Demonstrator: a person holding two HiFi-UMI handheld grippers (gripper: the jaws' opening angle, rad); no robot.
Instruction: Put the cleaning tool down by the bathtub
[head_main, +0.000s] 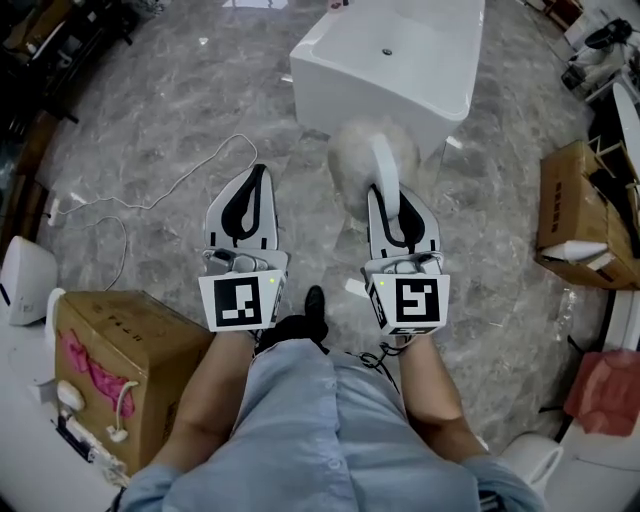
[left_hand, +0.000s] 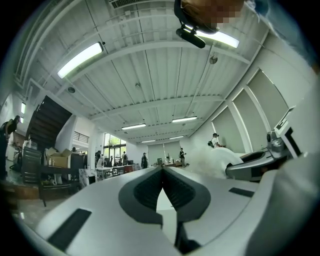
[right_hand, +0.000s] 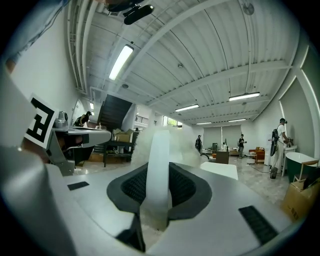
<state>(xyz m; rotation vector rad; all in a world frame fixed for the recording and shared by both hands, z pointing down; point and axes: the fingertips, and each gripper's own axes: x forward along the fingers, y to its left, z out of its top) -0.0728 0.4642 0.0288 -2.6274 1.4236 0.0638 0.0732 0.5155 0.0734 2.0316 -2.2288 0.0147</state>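
Note:
A white freestanding bathtub (head_main: 400, 60) stands on the marble floor ahead of me. The cleaning tool is a duster with a fluffy pale head (head_main: 352, 160) and a flat white handle (head_main: 385, 165). My right gripper (head_main: 388, 195) is shut on that handle, and the head hangs just in front of the tub's near side. In the right gripper view the handle (right_hand: 157, 165) stands upright between the pads, with the fluffy head (right_hand: 145, 142) beyond and the bathtub (right_hand: 220, 170) further off. My left gripper (head_main: 262, 172) is level beside it, shut and empty, its tips meeting in its own view (left_hand: 162, 171).
An open cardboard box (head_main: 130, 350) stands at my near left, another (head_main: 580, 210) at the right. A thin white cable (head_main: 170, 195) trails across the floor on the left. My shoe (head_main: 314, 300) shows between the grippers. Several people stand far across the hall (right_hand: 242, 145).

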